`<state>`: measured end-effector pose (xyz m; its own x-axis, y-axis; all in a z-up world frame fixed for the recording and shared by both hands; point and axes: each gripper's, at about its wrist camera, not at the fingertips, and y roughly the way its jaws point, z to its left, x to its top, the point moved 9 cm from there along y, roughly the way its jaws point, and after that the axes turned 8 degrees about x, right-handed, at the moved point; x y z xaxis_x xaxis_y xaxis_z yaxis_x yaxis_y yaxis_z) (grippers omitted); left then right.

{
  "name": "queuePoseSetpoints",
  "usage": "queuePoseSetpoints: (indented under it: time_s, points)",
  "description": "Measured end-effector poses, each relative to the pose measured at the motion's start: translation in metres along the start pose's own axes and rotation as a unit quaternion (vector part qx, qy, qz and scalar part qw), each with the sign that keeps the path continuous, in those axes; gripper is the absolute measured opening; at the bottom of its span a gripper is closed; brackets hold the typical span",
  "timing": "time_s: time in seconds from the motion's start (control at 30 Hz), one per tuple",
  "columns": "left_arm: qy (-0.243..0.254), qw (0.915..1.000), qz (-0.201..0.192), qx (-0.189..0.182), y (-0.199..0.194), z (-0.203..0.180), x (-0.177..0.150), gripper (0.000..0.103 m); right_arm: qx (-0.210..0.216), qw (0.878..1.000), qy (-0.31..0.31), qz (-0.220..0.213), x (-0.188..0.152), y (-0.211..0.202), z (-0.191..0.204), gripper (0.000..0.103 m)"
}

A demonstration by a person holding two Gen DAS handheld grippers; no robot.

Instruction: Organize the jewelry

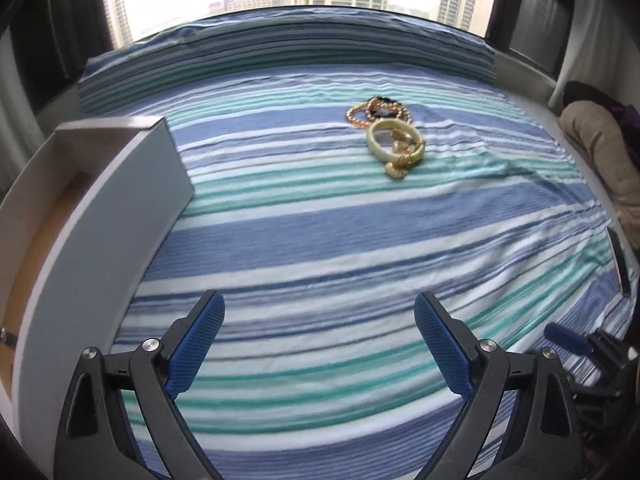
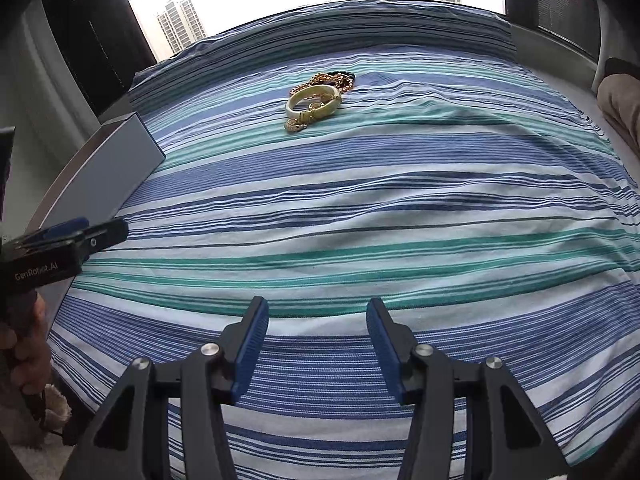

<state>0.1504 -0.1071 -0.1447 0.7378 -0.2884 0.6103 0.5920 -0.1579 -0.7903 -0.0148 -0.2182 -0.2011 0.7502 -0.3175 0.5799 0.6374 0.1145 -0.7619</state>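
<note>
A pale green bangle lies on the striped bedspread, mixed with a gold bead necklace and small gold pieces; a dark beaded item sits behind them. The pile also shows in the right wrist view, bangle and gold necklace. A white open box stands at the left, also in the right wrist view. My left gripper is open and empty, well short of the pile. My right gripper is open and empty, also far from the jewelry.
The blue, teal and white striped bedspread covers the surface up to a window. A beige cushion lies at the right edge. The left gripper's body shows at the left of the right wrist view.
</note>
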Motion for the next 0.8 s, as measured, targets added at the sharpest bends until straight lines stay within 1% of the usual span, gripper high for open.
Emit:
queuePoseSetpoints:
  time_s: [0.1,0.13,0.17,0.27,0.33,0.4,0.47,0.5,0.53,0.57,0.6,0.63,0.7,0.8]
  points:
    - [-0.009,0.9998,-0.007,-0.014,0.024,-0.009,0.047,0.095,0.004,1.0,0.0,-0.007,0.002,-0.004,-0.002,0.052]
    - [-0.012,0.9998,-0.003,-0.018,0.036,-0.013,0.061,0.093,0.004,1.0,-0.001,-0.009,0.003,-0.004,-0.002,0.052]
    - [-0.016,0.9997,0.0,-0.021,0.049,-0.018,0.076,0.087,0.005,1.0,-0.002,-0.009,0.002,-0.005,-0.003,0.052]
    - [-0.017,0.9994,0.018,-0.026,0.089,-0.036,0.107,0.081,0.011,1.0,-0.003,-0.008,0.003,-0.004,-0.004,0.052]
    - [0.0,0.9993,0.033,-0.018,0.117,-0.051,0.118,0.08,0.012,1.0,-0.003,-0.007,0.002,-0.005,-0.006,0.052]
    - [0.015,0.9986,0.05,-0.003,0.143,-0.062,0.122,0.074,0.014,1.0,0.0,-0.007,0.0,-0.007,-0.01,0.052]
    - [0.018,0.9976,0.067,0.004,0.165,-0.069,0.123,0.063,0.014,1.0,0.003,-0.006,-0.003,-0.007,-0.013,0.052]
    - [0.017,0.997,0.075,0.004,0.173,-0.072,0.121,0.06,0.015,1.0,0.006,-0.006,-0.004,-0.007,-0.014,0.052]
    - [0.022,0.9978,0.06,0.016,0.175,-0.073,0.124,0.058,0.015,1.0,0.008,-0.005,-0.006,-0.007,-0.016,0.052]
    - [0.032,0.9981,0.049,0.018,0.174,-0.076,0.126,0.029,0.016,1.0,0.011,-0.004,-0.007,-0.007,-0.018,0.052]
    - [0.038,0.9983,0.044,-0.002,0.171,-0.082,0.126,0.01,0.016,1.0,0.014,-0.003,-0.007,-0.005,-0.021,0.052]
    - [0.037,0.9981,0.049,0.004,0.169,-0.083,0.125,0.008,0.015,1.0,0.017,-0.002,-0.009,-0.004,-0.024,0.052]
    - [0.026,0.9981,0.054,0.014,0.161,-0.076,0.117,0.008,0.012,1.0,0.022,0.0,-0.011,-0.003,-0.028,0.052]
    - [-0.017,0.9977,0.066,0.009,0.144,-0.053,0.094,0.008,0.012,1.0,0.028,-0.004,-0.007,-0.002,-0.034,0.052]
